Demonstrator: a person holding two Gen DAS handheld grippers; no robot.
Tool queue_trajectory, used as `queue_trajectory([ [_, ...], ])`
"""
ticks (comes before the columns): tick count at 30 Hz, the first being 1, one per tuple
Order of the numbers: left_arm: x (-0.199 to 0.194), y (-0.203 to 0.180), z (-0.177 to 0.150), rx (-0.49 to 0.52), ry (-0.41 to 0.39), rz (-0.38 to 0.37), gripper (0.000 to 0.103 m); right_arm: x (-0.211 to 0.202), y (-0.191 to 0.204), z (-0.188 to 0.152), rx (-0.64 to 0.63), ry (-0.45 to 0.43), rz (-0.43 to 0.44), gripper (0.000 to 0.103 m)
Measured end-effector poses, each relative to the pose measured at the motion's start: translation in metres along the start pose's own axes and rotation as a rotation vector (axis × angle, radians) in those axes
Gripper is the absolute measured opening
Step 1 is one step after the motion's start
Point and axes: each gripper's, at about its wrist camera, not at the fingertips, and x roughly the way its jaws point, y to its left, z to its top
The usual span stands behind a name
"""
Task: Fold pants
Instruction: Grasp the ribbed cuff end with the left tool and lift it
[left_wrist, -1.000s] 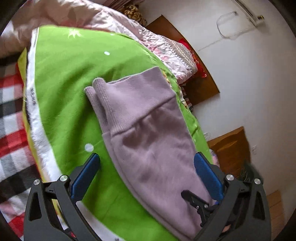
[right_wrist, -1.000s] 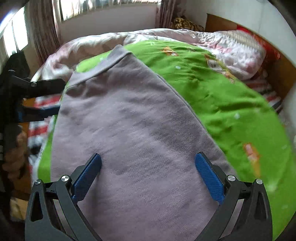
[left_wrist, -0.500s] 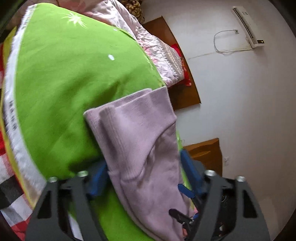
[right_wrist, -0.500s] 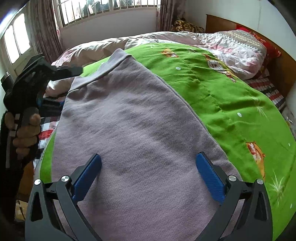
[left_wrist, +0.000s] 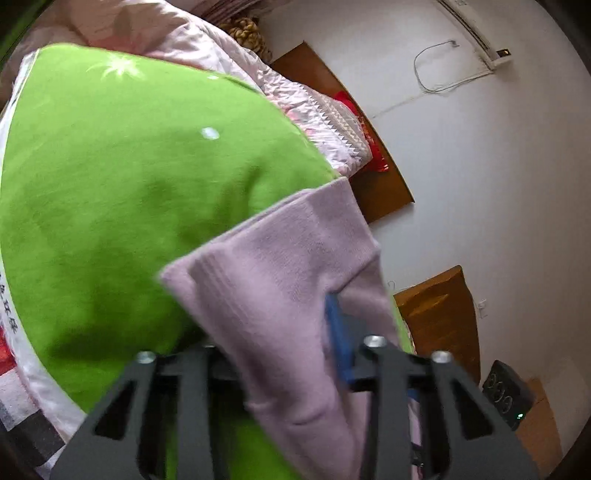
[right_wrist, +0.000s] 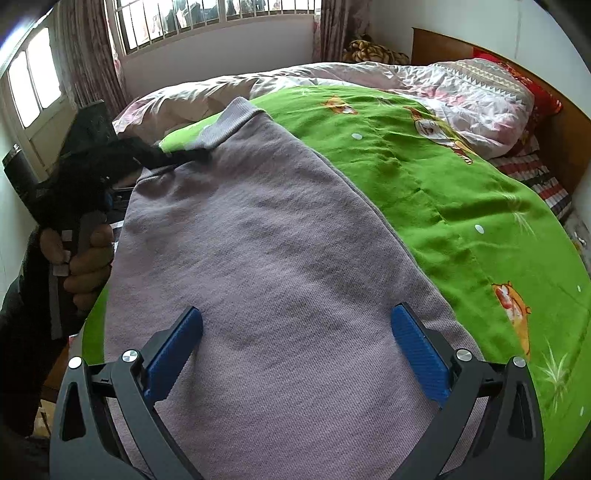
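Lilac pants (right_wrist: 258, 240) lie along a green blanket (right_wrist: 443, 203) on a bed, their ribbed end (right_wrist: 236, 118) farthest from my right gripper. My right gripper (right_wrist: 295, 332) hovers open just over the near part of the pants, its blue pads (right_wrist: 421, 350) wide apart with nothing pinched. In the right wrist view my left gripper (right_wrist: 177, 157), held by a hand (right_wrist: 85, 258), reaches the ribbed end from the left. In the left wrist view the left gripper (left_wrist: 273, 325) is closing on the ribbed end (left_wrist: 280, 258). One blue pad (left_wrist: 338, 339) presses into the bunched cloth; the other is hidden.
A crumpled pink quilt (right_wrist: 461, 85) lies past the blanket, against a wooden headboard (right_wrist: 443, 44). A barred window (right_wrist: 221, 14) and curtains stand behind the bed. A checked sheet (right_wrist: 546, 184) shows at the right edge. A wooden cabinet (left_wrist: 439, 314) stands by the white wall.
My left gripper has moved forward over the ribbed end of the pants and its jaws have narrowed from wide open to pinching the cloth. The right gripper has stayed put.
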Motion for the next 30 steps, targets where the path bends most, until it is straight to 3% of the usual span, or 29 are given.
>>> queue_trajectory([
  [3,-0.001,0.001,-0.003,0.028,-0.01,0.008,0.026,-0.014,0.022,-0.003,-0.074,-0.009,0.014,0.099],
  [5,-0.002,-0.001,-0.005,0.041,-0.016,0.031,0.026,-0.007,0.044,-0.01,-0.157,0.039,-0.001,0.098],
  [7,-0.003,-0.002,-0.004,0.039,-0.022,0.046,0.025,-0.006,0.049,-0.014,-0.168,-0.008,-0.033,0.098],
  [10,-0.004,-0.005,-0.005,0.028,-0.015,0.061,0.025,-0.009,0.039,-0.008,-0.106,0.03,-0.029,0.098],
  [13,-0.008,-0.026,-0.003,0.111,-0.014,0.136,0.022,-0.018,0.026,-0.003,-0.071,-0.014,-0.028,0.098],
  [16,-0.012,-0.046,0.0,0.176,-0.03,0.176,0.02,0.002,-0.006,0.006,-0.047,0.022,-0.115,0.098],
  [18,-0.014,-0.053,0.001,0.179,-0.039,0.192,0.019,0.011,-0.034,0.007,0.04,0.03,-0.026,0.099],
  [21,-0.014,-0.062,0.0,0.214,-0.045,0.239,0.019,0.001,-0.055,0.007,0.185,0.06,-0.049,0.098],
  [23,-0.016,-0.07,-0.002,0.249,-0.045,0.264,0.018,-0.024,-0.047,-0.001,0.201,0.011,0.013,0.098],
  [27,-0.027,-0.095,-0.007,0.311,-0.077,0.265,0.017,-0.045,0.005,-0.021,0.046,0.026,0.014,0.098],
  [30,-0.032,-0.123,-0.011,0.359,-0.103,0.271,0.017,-0.029,0.053,-0.043,-0.137,0.076,-0.1,0.098],
])
